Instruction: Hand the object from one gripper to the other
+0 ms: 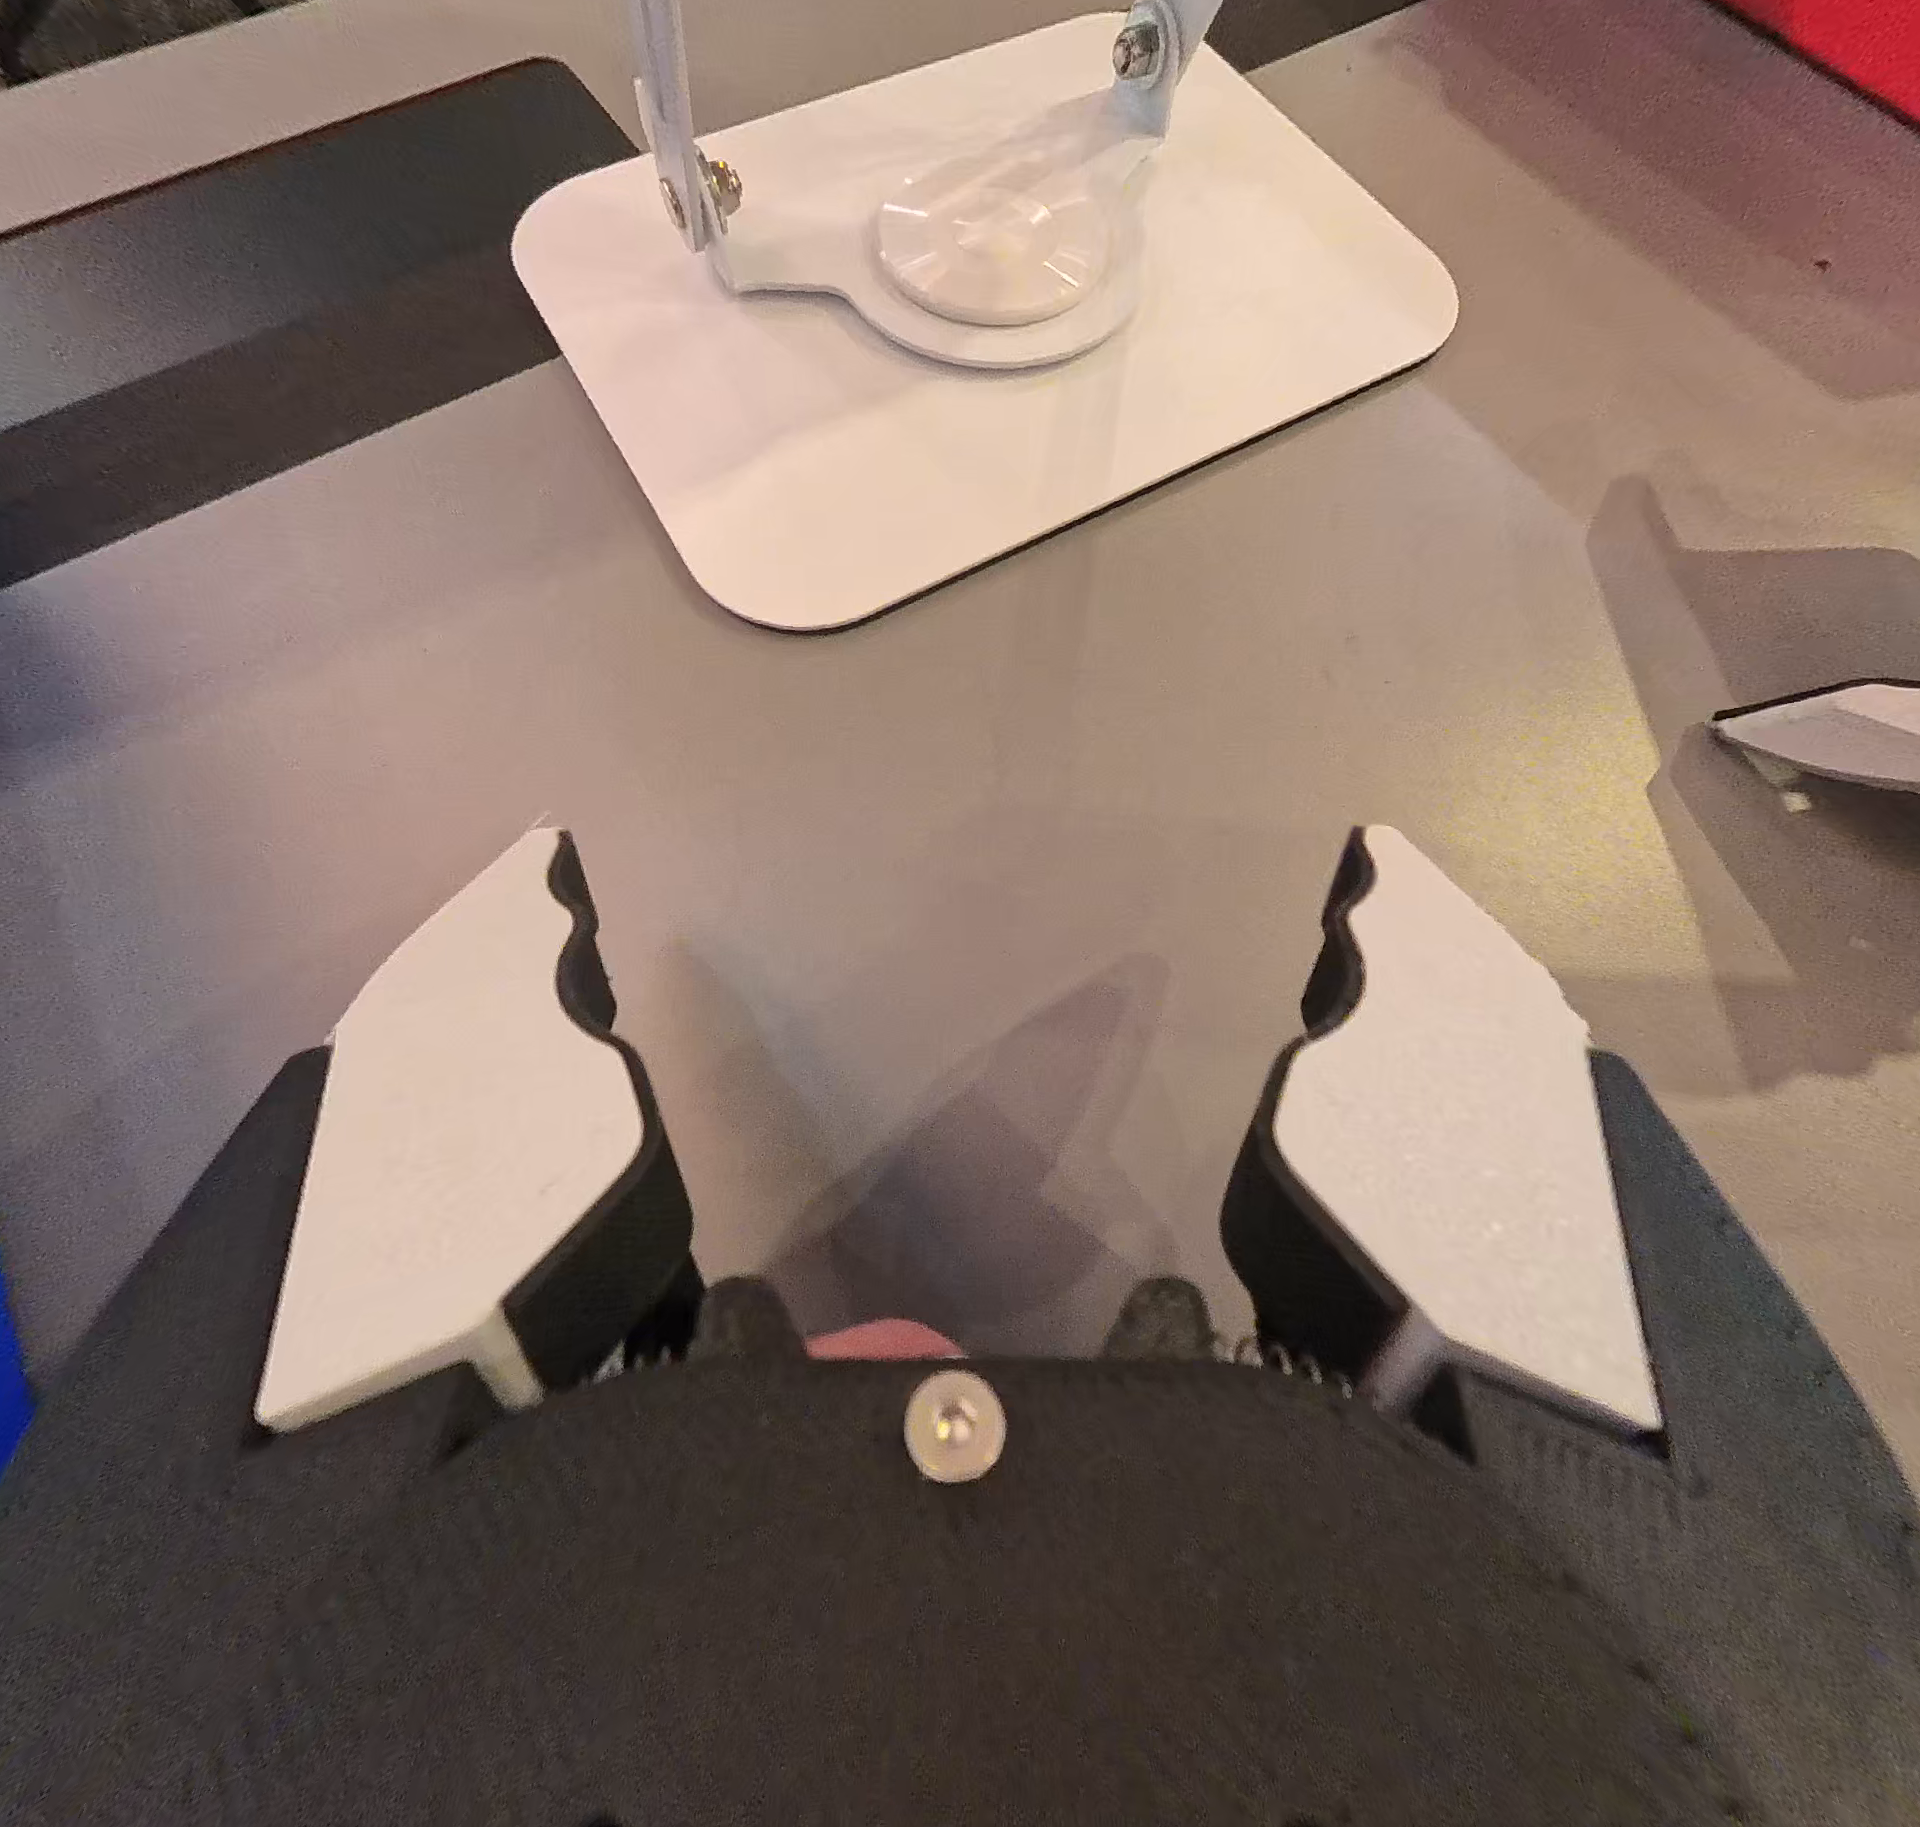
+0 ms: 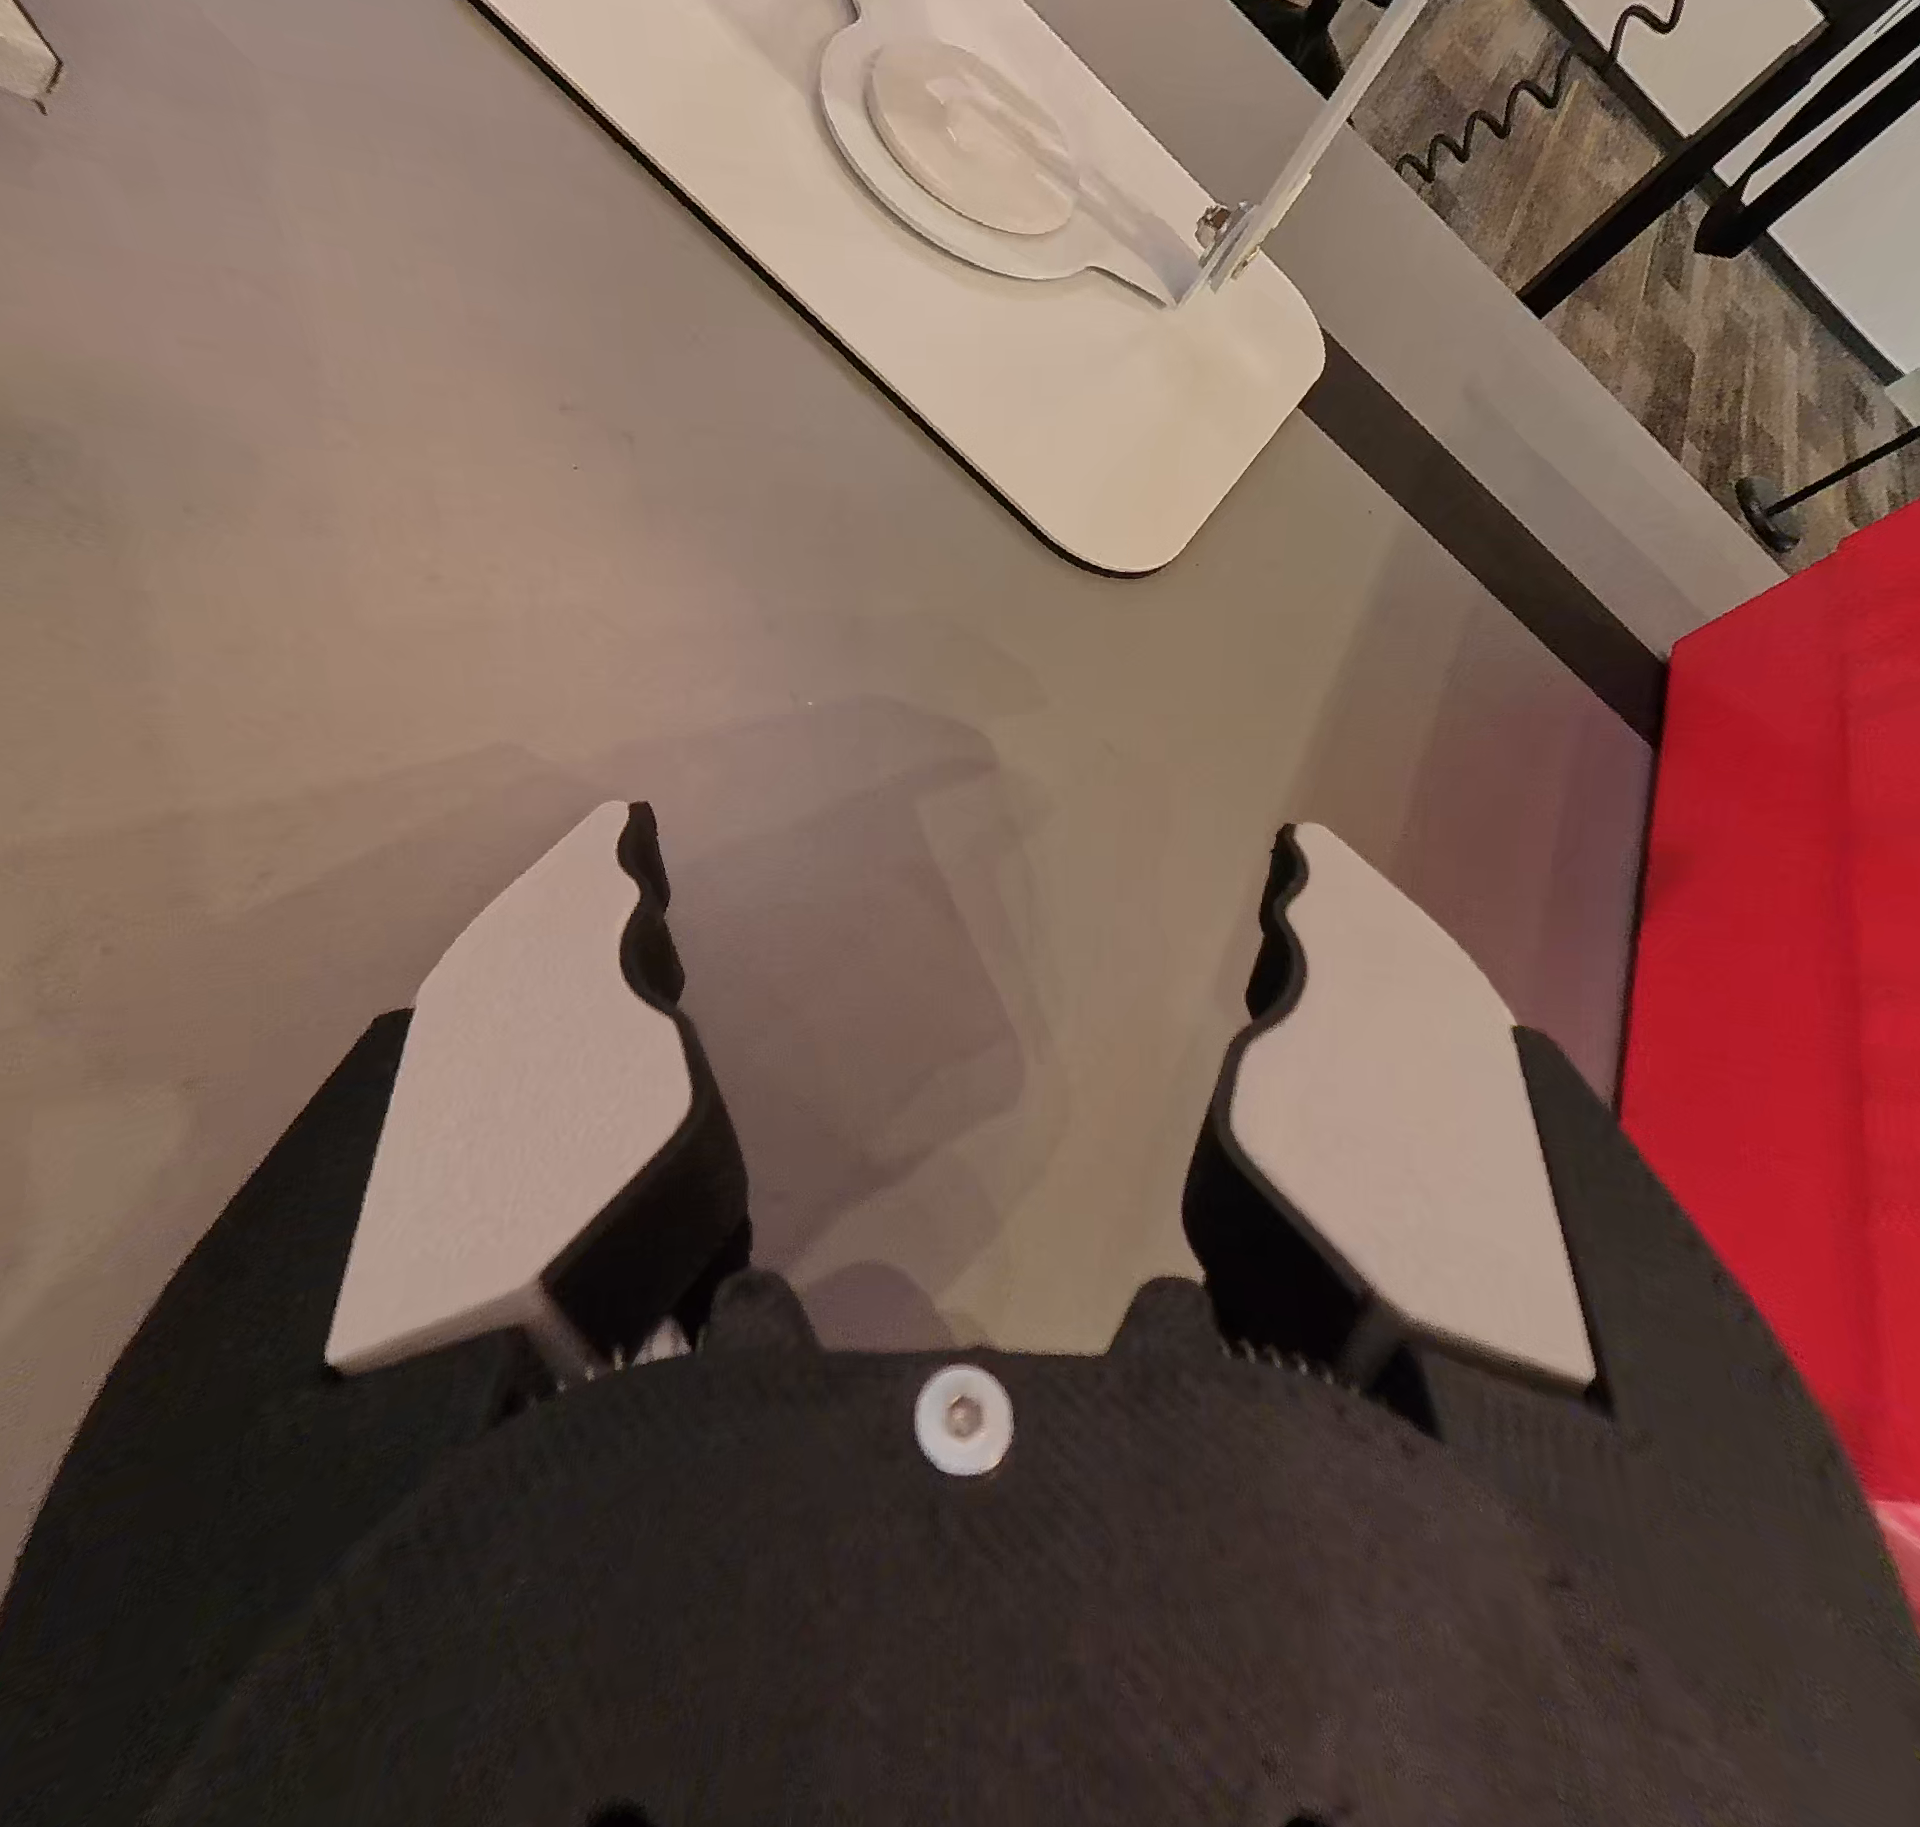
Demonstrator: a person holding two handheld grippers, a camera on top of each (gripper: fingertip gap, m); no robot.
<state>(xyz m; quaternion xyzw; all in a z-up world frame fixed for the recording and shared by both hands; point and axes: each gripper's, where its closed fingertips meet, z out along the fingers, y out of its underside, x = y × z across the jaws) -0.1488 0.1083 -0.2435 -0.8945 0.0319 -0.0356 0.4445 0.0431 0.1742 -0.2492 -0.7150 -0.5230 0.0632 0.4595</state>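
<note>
My left gripper [image 1: 958, 842] is wide open over the grey table [image 1: 312, 738], with nothing between its white fingers [image 1: 457, 1102]. My right gripper [image 2: 966, 821] is also wide open and empty above the same table [image 2: 312, 530]. The tip of the right gripper shows at the right edge of the left wrist view [image 1: 1829, 728]. A corner of the left gripper shows at the top left edge of the right wrist view [image 2: 23, 52]. No object for handing over shows between either pair of fingers or on the table near them.
A white stand base plate [image 1: 935, 447] with a round hinge and white arms stands ahead of both grippers; it also shows in the right wrist view [image 2: 1039, 375]. A red surface [image 2: 1787, 894] lies at the right. A black mat [image 1: 260, 250] lies at the far left.
</note>
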